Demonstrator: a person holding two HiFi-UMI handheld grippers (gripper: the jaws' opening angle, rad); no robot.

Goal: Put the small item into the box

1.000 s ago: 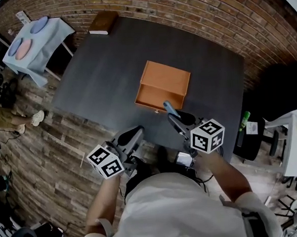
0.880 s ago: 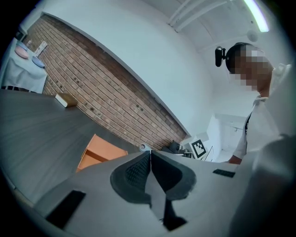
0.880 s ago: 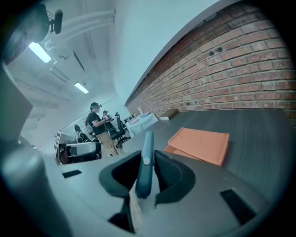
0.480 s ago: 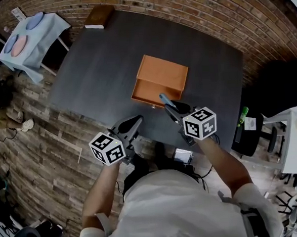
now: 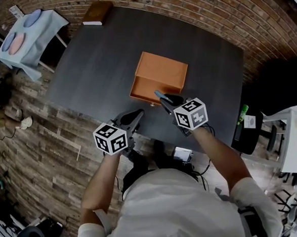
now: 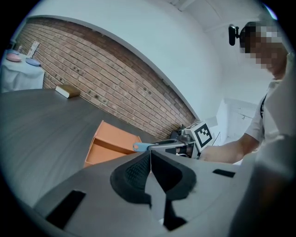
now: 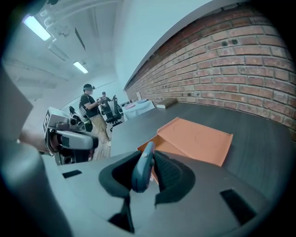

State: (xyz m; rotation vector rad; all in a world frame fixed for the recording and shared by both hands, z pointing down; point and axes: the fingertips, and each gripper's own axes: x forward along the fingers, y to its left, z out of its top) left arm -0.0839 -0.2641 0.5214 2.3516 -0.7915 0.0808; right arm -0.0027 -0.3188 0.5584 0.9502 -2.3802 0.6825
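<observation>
Showing the carry stage of the placement: the small blue item (image 7: 142, 166) is gripped between the jaws of the right gripper (image 5: 162, 97), which have just closed a little further on it, and it is held just short of the near edge of the orange box (image 5: 161, 71) at the centre of the dark table (image 5: 93, 58). The item is judged not yet to be inside; the open compartment (image 5: 147, 91) faces the lower edge of the head view. The left gripper (image 5: 134, 116) is seen with its jaws pressed together and nothing between them, lower left of the box. For the next move, the item would probably need to be brought forward over the open compartment, lowered and released. The grip itself is shown only in the right gripper view. From the left gripper view, the item's tip is seen in profile, protruding towards the box. Only in the head view is the whole table given, with a book (image 5: 96, 14) at its upper left corner.
</observation>
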